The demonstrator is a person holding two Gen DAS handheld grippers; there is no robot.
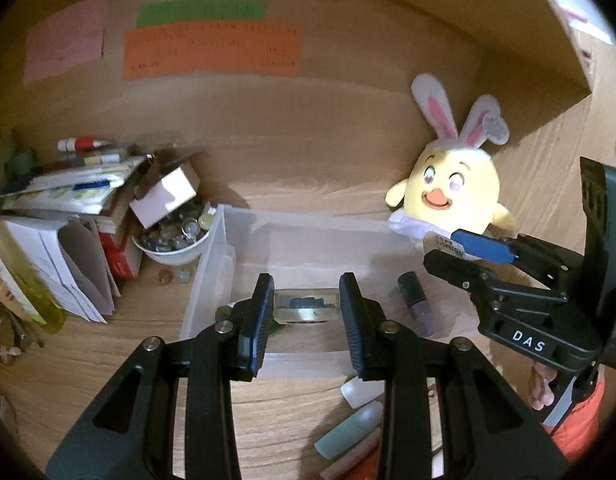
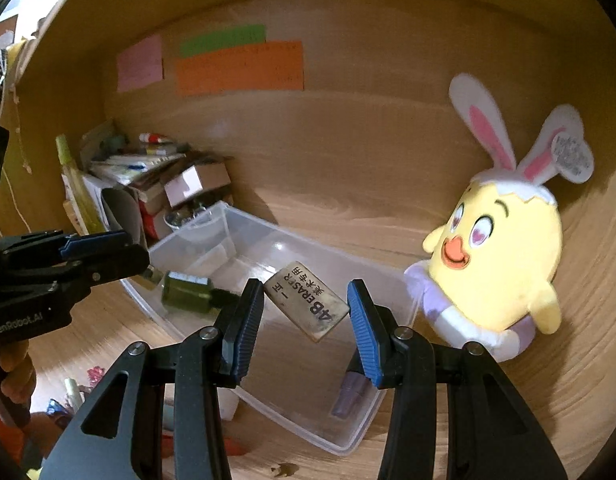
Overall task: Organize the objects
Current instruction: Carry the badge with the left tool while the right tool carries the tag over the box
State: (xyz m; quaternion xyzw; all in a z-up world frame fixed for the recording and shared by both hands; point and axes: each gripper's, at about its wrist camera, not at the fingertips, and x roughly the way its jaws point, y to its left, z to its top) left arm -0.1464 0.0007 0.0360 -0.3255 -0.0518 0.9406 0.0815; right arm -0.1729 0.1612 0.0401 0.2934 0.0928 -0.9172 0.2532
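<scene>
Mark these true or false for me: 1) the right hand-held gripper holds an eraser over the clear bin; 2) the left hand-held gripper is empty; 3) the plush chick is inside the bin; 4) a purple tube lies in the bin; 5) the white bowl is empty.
1) True: the right hand-held gripper holds the eraser above the clear bin.
2) False: the left hand-held gripper grips a small bottle.
3) False: the plush chick sits outside the bin, beside it.
4) True: the purple tube lies in the bin.
5) False: the white bowl is full of beads.
</scene>
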